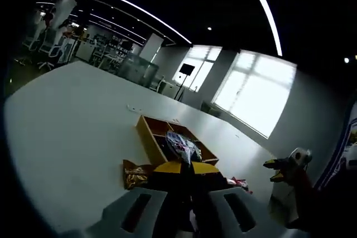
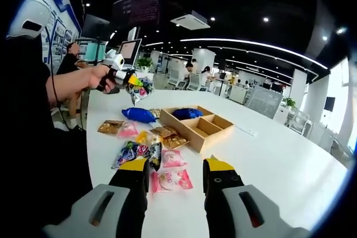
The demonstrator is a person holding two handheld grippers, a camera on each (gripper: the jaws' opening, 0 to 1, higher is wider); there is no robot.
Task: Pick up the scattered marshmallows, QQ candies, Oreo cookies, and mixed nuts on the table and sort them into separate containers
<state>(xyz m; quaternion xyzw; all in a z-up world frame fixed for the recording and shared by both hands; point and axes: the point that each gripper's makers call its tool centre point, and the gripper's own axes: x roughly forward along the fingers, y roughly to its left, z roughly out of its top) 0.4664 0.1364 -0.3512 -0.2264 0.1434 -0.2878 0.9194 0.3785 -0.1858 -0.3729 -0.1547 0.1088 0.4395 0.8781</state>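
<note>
We hold a packet (image 1: 183, 146) with a dark, checkered wrapper clamped between the jaws of the left hand-held gripper (image 1: 186, 166), lifted above the desk (image 1: 72, 132) over the wooden divided tray (image 1: 149, 132); in the right gripper view the same gripper (image 2: 134, 82) hangs in the air with the packet (image 2: 140, 92) dangling below it, beyond the snack pile. The right hand-held gripper (image 2: 175, 168) stands wide apart with nothing between its jaws, hovering over the near desk edge just short of a pink packet (image 2: 170, 179). By our judgement the sorting is at an early stage: the tray (image 2: 215, 132) has one blue packet (image 2: 187, 113) in a far compartment, and the compartments nearest us look bare. Most snacks are still loose on the desk: a blue packet (image 2: 138, 115) beside the tray, a brown packet (image 2: 110, 126), a small pink one (image 2: 128, 131), gold-brown packets (image 2: 169, 137) touching the tray's side, and a colourful dark packet (image 2: 133, 151) close to the right gripper. We cannot tell which packets are marshmallows, candies, cookies or nuts, since all print on the wrappers is too small and blurred to read, and no brand name is legible.
</note>
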